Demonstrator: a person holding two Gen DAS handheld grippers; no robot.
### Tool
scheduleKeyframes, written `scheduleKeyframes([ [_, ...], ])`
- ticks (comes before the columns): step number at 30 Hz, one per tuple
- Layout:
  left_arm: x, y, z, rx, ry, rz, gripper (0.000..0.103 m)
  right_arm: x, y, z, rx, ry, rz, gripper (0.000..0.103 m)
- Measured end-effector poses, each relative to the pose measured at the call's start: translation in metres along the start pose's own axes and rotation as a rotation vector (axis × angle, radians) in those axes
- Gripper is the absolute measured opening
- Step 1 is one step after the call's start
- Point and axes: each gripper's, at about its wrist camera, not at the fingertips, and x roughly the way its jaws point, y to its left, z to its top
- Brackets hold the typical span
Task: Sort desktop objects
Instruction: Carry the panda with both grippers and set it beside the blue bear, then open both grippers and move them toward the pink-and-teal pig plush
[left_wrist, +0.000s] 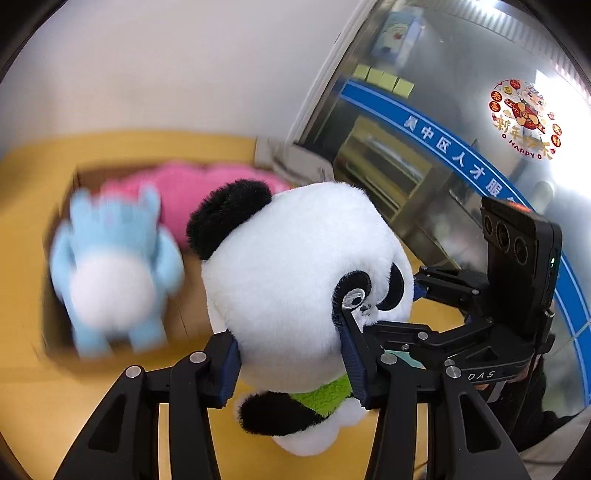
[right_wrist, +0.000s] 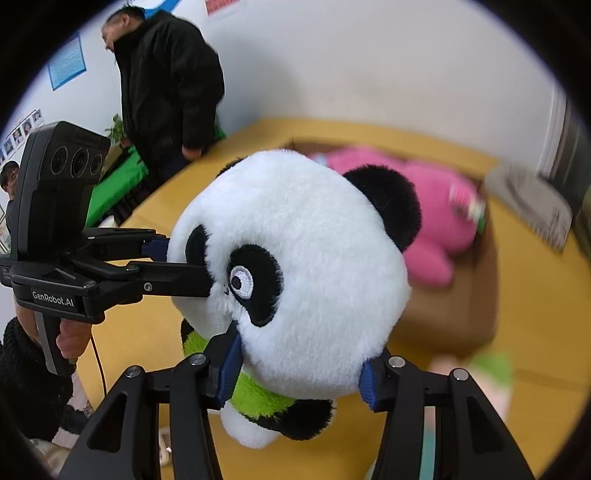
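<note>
A plush panda (left_wrist: 295, 266) with a green scarf is held by its round head between both grippers, over the yellow table. My left gripper (left_wrist: 291, 365) is shut on the head's lower sides, blue pads pressed into the fur. The right gripper (left_wrist: 384, 306) comes in from the right and pinches the face near the eyes. In the right wrist view the panda (right_wrist: 314, 258) fills the middle, with my right gripper (right_wrist: 299, 376) shut on the head. The left gripper (right_wrist: 181, 266) grips the face from the left.
Behind the panda, an open cardboard box (left_wrist: 77, 177) holds a blue plush (left_wrist: 110, 273) and a pink plush (left_wrist: 207, 184). A grey item (right_wrist: 528, 199) lies at the table's far corner. A person in a black jacket (right_wrist: 166, 85) stands beyond the table edge.
</note>
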Motion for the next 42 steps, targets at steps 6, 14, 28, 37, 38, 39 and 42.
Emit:
scheduleKeyframes([
  [6,0.052,0.036,0.090,-0.011,0.046,0.061,0.052,0.038,-0.049,0.084,0.013,0.039,-0.013,0.051],
  [14,0.181,0.093,0.063,-0.044,0.330,0.136,0.055,0.184,-0.093,0.057,0.067,0.365,-0.052,0.057],
  [28,0.117,0.069,0.045,-0.013,0.207,0.281,0.081,0.098,-0.088,0.037,0.124,0.191,-0.127,0.078],
  [37,0.060,0.048,0.056,-0.072,0.033,0.412,0.090,0.044,-0.090,0.037,0.206,0.069,-0.328,0.078],
  [38,0.059,0.047,0.057,-0.078,0.030,0.419,0.091,0.045,-0.089,0.033,0.214,0.077,-0.339,0.078],
  [39,0.055,0.046,0.053,-0.084,0.034,0.419,0.091,0.046,-0.089,0.029,0.218,0.087,-0.345,0.078],
  [42,0.051,0.046,0.044,-0.096,0.053,0.440,0.091,0.046,-0.085,0.018,0.226,0.123,-0.361,0.078],
])
